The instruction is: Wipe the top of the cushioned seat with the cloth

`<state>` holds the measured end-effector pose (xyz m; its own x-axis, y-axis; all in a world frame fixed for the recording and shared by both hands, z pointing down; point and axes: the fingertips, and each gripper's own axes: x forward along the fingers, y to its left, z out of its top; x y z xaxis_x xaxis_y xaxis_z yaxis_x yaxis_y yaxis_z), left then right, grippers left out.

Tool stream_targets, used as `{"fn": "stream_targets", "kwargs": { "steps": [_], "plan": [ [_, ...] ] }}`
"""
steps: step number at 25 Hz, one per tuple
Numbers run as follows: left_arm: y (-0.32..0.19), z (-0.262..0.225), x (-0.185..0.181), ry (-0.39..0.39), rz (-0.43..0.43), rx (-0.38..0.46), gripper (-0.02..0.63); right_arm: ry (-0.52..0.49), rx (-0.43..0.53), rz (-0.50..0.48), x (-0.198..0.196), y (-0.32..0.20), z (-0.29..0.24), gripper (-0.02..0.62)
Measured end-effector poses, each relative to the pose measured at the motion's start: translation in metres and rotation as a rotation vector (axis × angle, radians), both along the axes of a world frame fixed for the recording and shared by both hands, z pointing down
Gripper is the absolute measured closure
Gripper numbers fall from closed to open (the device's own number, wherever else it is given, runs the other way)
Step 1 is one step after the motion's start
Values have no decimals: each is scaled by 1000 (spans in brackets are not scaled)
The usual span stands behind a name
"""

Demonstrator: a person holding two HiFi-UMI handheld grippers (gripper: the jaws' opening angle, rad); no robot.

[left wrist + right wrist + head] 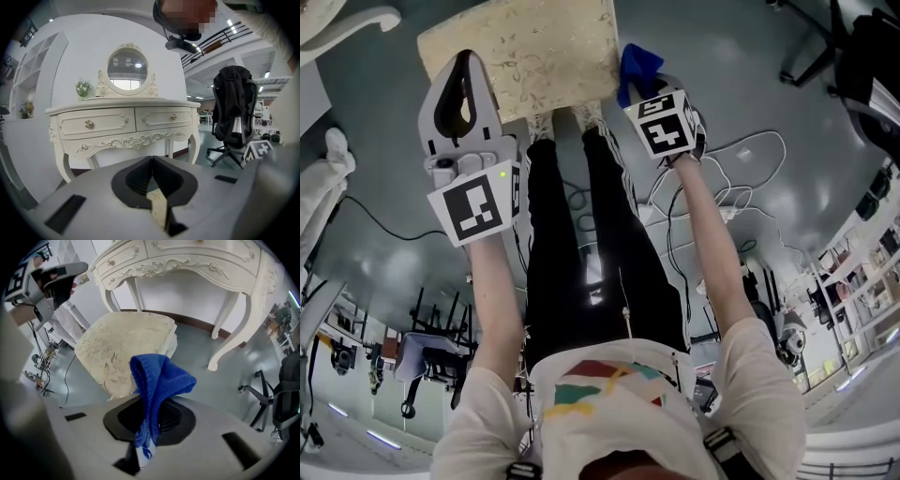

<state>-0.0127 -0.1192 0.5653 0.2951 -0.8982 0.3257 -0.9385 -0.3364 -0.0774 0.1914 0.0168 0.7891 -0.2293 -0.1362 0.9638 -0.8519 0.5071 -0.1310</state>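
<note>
Your right claw pinches the blue cloth near the cushioned seat; your left claw is closed, seemingly on nothing

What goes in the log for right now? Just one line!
right tongs: shut on blue cloth | left tongs: shut, empty | cloth: beside seat edge, not on top

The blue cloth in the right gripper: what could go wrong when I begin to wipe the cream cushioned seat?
The right gripper pinches the soft blue cloth by a narrow bunch only; friction on the patterned cream cushioned seat might pull it out. White cables lie on the grey floor beside the person's legs; a step there might catch them.
</note>
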Motion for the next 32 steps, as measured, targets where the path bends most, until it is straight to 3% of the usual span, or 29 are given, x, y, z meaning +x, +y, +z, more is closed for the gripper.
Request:
{"fn": "stream_targets", "kwargs": {
  "steps": [6,13,17,22,28,32],
  "plan": [
    [-6,-31,-14,34,-52,3,601,-37,44,36,-18,-22,-53,560],
    [-26,-117,-31,153,-113,15,601,-77,219,104,-57,-97,-176,560],
    [-33,-198,-49,178,-161,74,601,-130,363,125,-84,-130,-284,560],
    [-32,-315,-73,202,-198,214,601,-203,583,97,-112,-156,-424,560],
    [21,-428,-89,258,-260,279,601,-305,785,132,-125,-118,-569,560],
    [40,-479,-80,226,-247,381,601,-373,975,89,-138,-115,-648,560]
  ]
}}
